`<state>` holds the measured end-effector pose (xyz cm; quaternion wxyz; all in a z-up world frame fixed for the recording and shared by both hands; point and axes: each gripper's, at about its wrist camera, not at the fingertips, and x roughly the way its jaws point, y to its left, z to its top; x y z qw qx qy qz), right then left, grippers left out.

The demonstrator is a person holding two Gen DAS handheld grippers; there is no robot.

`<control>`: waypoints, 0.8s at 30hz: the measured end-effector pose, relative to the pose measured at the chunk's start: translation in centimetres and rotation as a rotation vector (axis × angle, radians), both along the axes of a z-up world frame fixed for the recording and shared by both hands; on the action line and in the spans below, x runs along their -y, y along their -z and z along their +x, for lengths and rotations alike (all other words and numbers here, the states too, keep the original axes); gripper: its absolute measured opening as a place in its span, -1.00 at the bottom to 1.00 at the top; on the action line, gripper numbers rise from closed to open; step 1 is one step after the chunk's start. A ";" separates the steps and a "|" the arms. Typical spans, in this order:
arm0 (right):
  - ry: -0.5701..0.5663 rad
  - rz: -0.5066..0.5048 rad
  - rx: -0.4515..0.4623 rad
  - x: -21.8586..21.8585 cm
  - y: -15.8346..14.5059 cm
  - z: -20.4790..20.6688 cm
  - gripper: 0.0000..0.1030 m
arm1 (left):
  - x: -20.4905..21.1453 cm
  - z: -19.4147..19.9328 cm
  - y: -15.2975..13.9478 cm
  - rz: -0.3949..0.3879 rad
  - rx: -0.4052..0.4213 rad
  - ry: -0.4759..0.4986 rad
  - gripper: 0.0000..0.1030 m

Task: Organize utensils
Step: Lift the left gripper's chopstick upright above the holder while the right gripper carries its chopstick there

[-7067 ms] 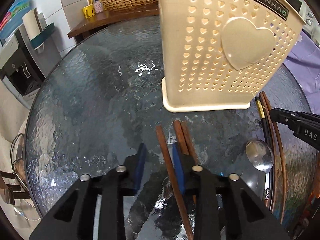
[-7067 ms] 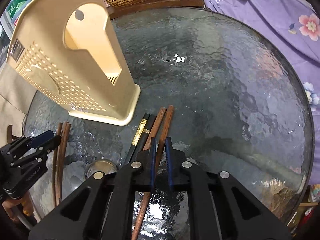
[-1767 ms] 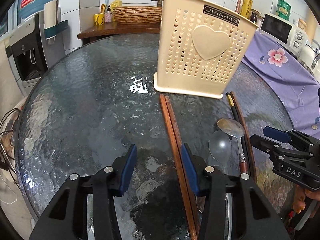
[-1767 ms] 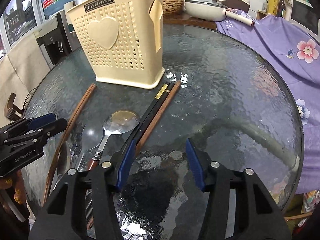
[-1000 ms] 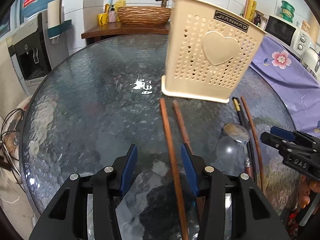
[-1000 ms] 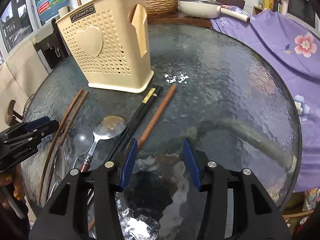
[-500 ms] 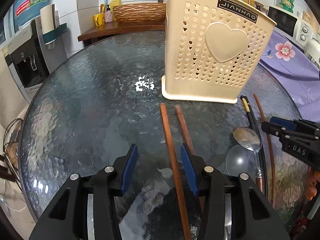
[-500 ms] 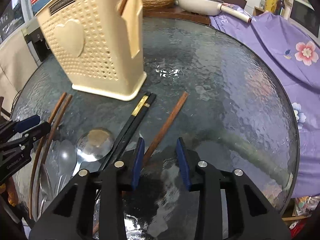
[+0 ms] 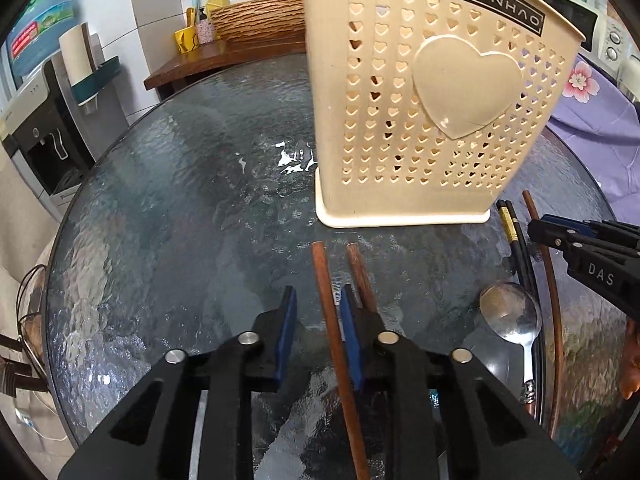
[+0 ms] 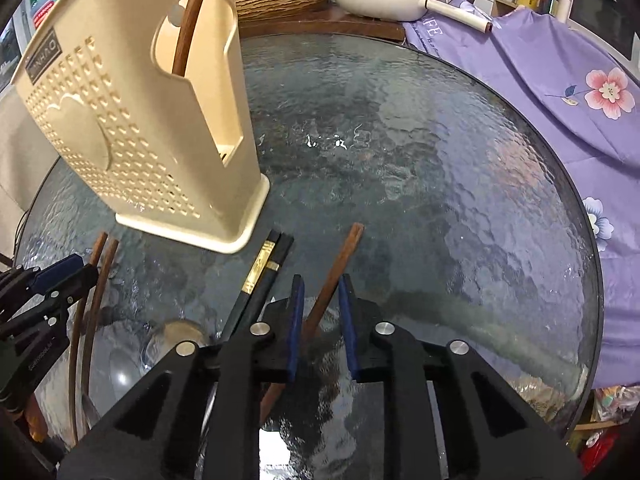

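- Both grippers sit lower and nearer the cream utensil holder (image 9: pixel 432 112) than half a second back; the jaws of each have just been closing, a chopstick between each pair.
- Round glass table (image 10: pixel 460 152): textured top, carries everything. Purple flowered cloth (image 10: pixel 560 80) lies over its far right edge.
- Utensil holder: upright near the table's middle, heart-perforated, one brown chopstick standing in its side pocket in the right wrist view.
- Left gripper (image 9: pixel 318 320): blue pads narrowed but still apart. A brown chopstick (image 9: pixel 332 328) runs lengthwise between them, against or just beside the right pad; clear gap to the left pad. Cannot tell whether it is pinched. Its far tip stops just short of the holder's base.
- Second brown chopstick (image 9: pixel 358 272): just outside that right pad, nearly parallel to the first, lower part hidden behind the finger.
- Right gripper (image 10: pixel 322 312): pads also narrowed, not together. A single brown chopstick (image 10: pixel 336 268) slants up to the right between them; daylight shows on both sides, so no firm clamp seen.
- Black chopstick pair with gold band (image 10: pixel 260 276): just left of the right gripper, tips pointing at the holder's near corner.
- Metal spoon (image 9: pixel 514 316): bowl up, toward the table's near edge, between the two grippers.
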<state>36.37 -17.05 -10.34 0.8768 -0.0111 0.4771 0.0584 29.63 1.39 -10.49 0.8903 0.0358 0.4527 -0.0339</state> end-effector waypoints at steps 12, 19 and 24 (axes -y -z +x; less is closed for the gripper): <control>0.023 0.054 0.006 0.8 0.2 0.8 -0.86 | 0.0 1.2 0.1 0.001 -0.001 -0.019 -0.86; 0.019 0.136 0.057 2.2 -0.7 -0.5 -0.86 | -0.7 0.4 -0.5 -0.058 0.035 -0.045 -0.86; -0.009 0.210 0.150 3.2 -3.6 -2.3 -0.86 | -1.9 -1.4 -3.7 -0.112 0.135 -0.063 -0.86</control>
